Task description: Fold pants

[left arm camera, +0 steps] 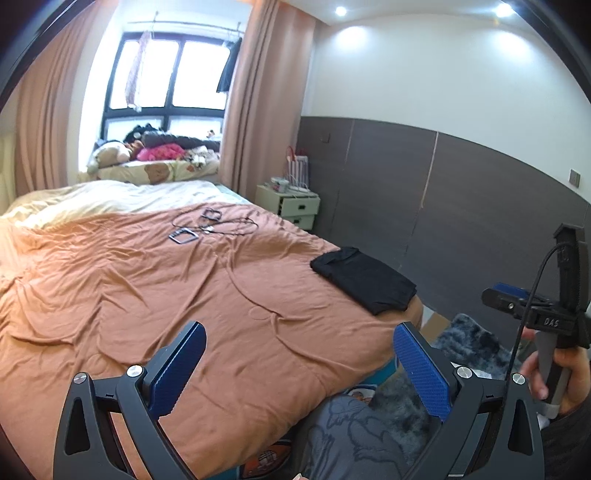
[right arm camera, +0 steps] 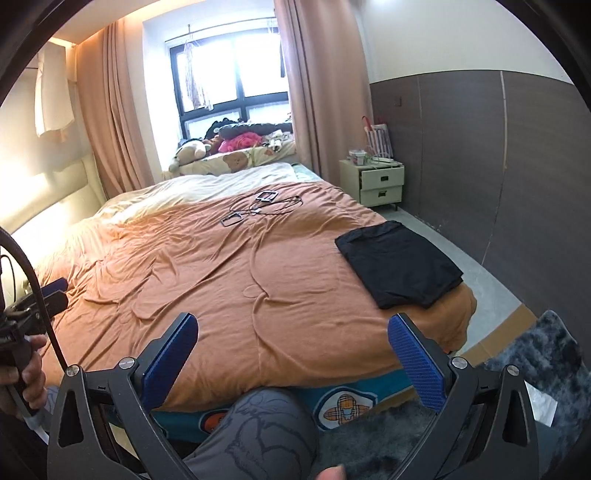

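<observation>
Daylight floods in through window [left arm camera: 166, 77] far ahead of both grippers, panes blown out white. Ceiling spotlights [left arm camera: 340, 11] glare on wall [left arm camera: 424, 74] up right. Warm lamp glow at headboard [right arm camera: 48, 206] on left. Strong fisheye bending, dark vignette at corners. Focus fairly sharp.

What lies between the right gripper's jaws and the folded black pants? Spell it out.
Only bare, wrinkled orange bedspread. In the right wrist view, nothing rests on the stretch from the open right gripper to the folded black pants near the bed's right edge.
</observation>
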Tool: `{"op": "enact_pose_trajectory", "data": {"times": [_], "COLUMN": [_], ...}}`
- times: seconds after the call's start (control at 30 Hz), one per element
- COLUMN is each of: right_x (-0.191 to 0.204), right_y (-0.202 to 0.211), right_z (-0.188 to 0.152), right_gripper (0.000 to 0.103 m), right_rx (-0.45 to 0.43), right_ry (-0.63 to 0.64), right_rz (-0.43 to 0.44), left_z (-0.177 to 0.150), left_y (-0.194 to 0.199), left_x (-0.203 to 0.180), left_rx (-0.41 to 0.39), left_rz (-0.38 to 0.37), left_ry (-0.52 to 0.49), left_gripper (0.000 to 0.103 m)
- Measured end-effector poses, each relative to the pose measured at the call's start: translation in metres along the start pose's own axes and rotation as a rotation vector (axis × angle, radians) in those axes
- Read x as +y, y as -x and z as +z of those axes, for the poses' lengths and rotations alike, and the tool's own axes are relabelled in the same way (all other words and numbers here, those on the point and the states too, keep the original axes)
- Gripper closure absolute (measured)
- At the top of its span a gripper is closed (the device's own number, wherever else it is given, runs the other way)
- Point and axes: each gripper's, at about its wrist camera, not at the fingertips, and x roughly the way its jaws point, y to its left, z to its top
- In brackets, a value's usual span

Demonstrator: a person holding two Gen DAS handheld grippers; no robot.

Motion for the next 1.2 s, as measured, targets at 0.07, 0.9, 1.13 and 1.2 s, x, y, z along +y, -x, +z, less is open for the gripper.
{"op": "enact_pose_trajectory", "data": {"times": [0.07,0.9,1.13,1.2], "right_x": [0.0,0.055,0.069,0.072], "right_y": [0.001,0.004,0.006,0.005], "right_z": [-0.005,-0.084,-0.102,-0.106], "right_gripper": [0.0,0.0,0.0,0.0], "right_rx": [-0.008,-0.026,-0.036,-0.034], "right_ry": [-0.015,-0.05,-0.006,-0.008], "right_rz": [0.005,0.037,0.045,0.047], "left_z": [-0.006,-0.073,-0.085,-0.087], "left_y": [0.008,0.081,0.086,0.088], "left_x": [0.001,0.009,0.01,0.01], "left_rx": [-0.01,-0.064,-0.05,-0.048], "left_rz": [0.017,0.111,0.126,0.129], "left_ry": [-0.002,0.001,-0.004,-0.014], "left_gripper": [0.001,0.001,0.001,0.0]}}
